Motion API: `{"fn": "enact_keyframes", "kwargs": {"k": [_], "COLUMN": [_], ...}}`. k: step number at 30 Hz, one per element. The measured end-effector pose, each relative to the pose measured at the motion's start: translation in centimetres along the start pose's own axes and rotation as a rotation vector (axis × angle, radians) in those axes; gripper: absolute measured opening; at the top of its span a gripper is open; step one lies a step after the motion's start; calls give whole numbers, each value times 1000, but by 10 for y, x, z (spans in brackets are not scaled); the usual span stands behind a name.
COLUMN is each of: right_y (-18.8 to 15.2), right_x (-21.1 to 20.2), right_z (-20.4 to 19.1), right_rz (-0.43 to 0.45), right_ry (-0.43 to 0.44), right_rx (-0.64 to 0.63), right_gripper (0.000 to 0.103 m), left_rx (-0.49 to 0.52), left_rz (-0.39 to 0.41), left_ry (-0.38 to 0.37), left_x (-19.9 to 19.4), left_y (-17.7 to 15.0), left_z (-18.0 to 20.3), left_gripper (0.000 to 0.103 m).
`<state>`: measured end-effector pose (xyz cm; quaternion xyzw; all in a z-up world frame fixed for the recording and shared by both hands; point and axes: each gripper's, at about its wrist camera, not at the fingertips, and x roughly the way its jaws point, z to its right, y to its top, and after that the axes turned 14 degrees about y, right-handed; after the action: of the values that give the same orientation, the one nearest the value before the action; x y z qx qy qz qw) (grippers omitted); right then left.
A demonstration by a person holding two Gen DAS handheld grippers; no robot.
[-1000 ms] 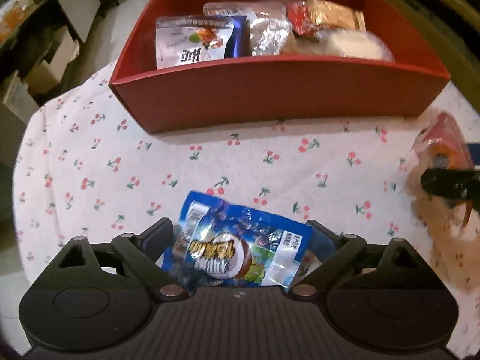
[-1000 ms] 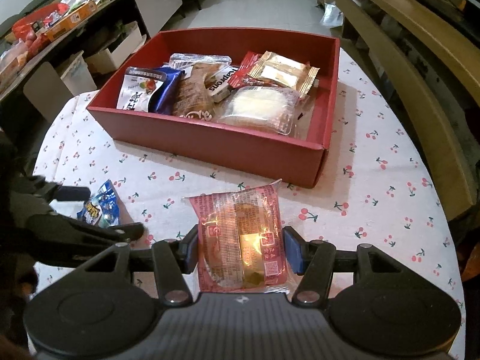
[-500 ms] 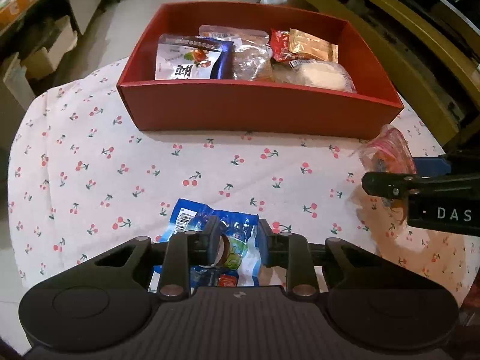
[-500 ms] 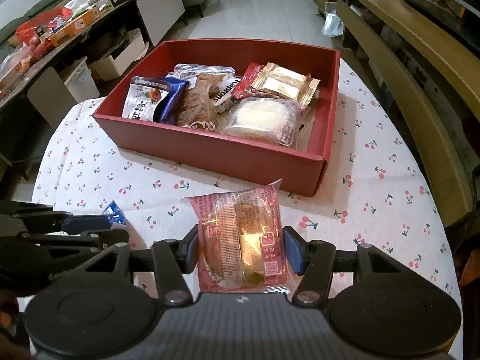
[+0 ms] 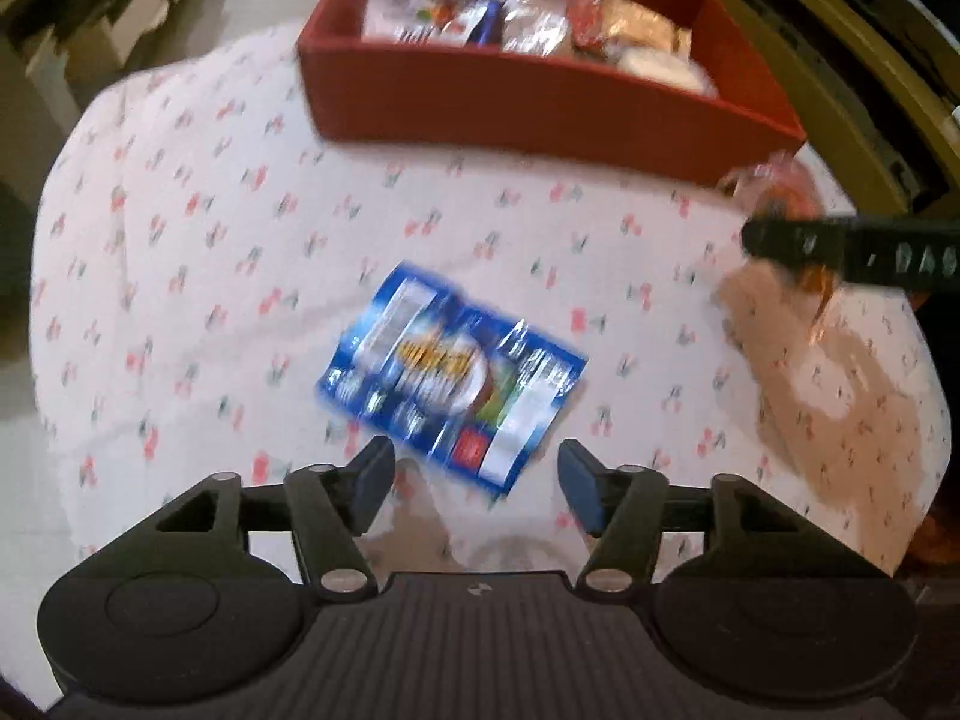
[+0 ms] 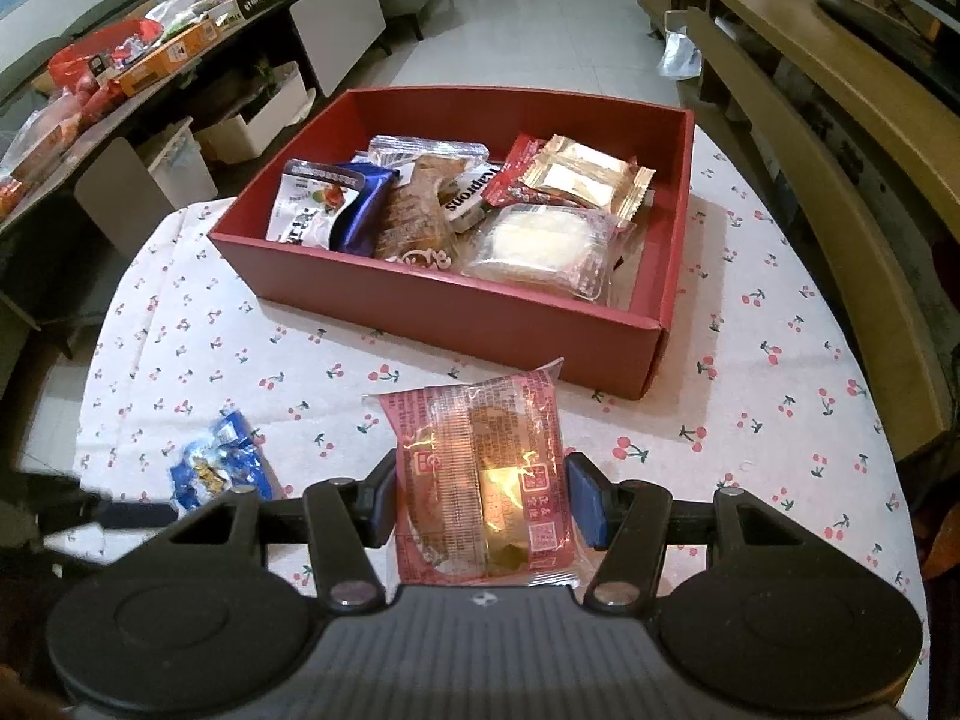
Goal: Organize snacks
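Note:
A blue snack packet (image 5: 450, 372) lies flat on the cherry-print tablecloth (image 5: 210, 240), just ahead of my left gripper (image 5: 477, 468). Its jaws are opening; only the packet's near corner lies below the gap, and the pads do not touch it. My right gripper (image 6: 480, 495) is shut on a pink cake packet (image 6: 480, 456), held above the cloth in front of the red box (image 6: 480, 324). The right wrist view shows the blue packet (image 6: 216, 468) at lower left. The left view is blurred and shows the red box (image 5: 540, 108) at the top.
Several wrapped snacks (image 6: 540, 240) fill the box, with bare floor along its right wall. A cluttered sideboard (image 6: 150, 60) runs along the left and a wooden bench (image 6: 840, 180) along the right. The round table's edge (image 6: 102, 360) curves close on the left.
My left gripper closed around the blue packet, then opened and pulled up and away; the packet now lies on the cloth. The right gripper kept still with the pink packet.

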<state>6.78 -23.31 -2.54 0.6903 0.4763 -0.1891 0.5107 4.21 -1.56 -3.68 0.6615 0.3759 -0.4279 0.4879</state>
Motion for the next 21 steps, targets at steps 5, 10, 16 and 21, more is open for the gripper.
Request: {"fn": "enact_keyframes", "kwargs": {"k": [5,10,16,21], "right_y": [-1,2,5,5], "right_x": [-2,-1,-4,-10], "right_z": [-5,-8,-10,-6], "right_rz": [-1,3,18,32], "right_ry": [12,17,36,46], "right_rx": [-13,-17,-17,-13], "right_gripper": [62,63,63,63], "left_rx": [7,-288,-488,-379], "left_rz": [2,-70,-68,-14], "left_ry": [0,-101,-49,135], "left_x": [-3,16,26,30], "left_y": [-6,7,20,36], "left_z": [-3,-23,-9,20], "left_gripper": [77,78,97,94]}}
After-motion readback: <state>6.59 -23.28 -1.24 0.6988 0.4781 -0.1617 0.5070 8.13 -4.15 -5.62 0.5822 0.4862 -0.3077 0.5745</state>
